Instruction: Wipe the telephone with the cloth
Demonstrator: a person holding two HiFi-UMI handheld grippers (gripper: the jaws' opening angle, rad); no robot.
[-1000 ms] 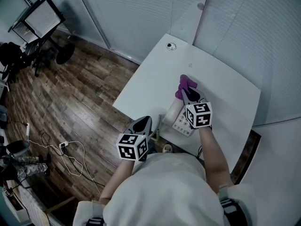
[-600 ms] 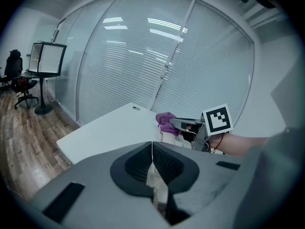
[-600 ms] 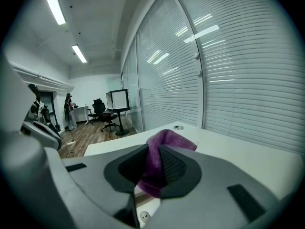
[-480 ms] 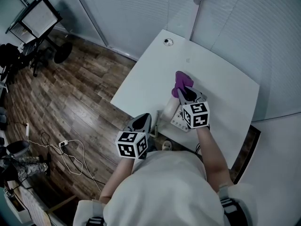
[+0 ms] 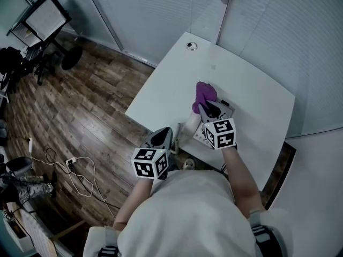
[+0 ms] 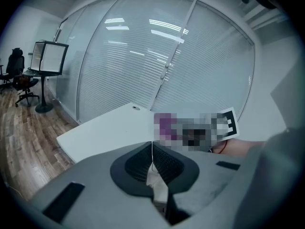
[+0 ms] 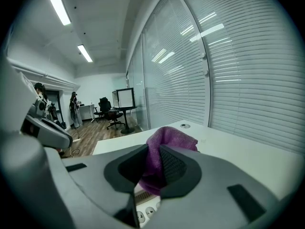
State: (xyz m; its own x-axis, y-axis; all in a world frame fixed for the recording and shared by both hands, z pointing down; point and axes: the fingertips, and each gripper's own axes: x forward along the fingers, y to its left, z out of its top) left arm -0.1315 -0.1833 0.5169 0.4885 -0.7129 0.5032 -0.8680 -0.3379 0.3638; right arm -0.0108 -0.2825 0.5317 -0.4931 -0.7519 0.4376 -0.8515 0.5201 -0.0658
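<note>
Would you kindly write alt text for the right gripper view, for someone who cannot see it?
The right gripper is shut on a purple cloth, just above the telephone keypad. A white table stretches beyond, beside slatted blinds.

Fuzzy purple cloth [image 5: 204, 93], smooth matt white table [image 5: 257, 98], wood-grain floor [image 5: 80, 116].

Wood floor [image 5: 80, 106], white table [image 5: 171, 84], glass walls [image 5: 161, 15] w/ blinds, ceiling strip lights [image 7: 57, 4].
</note>
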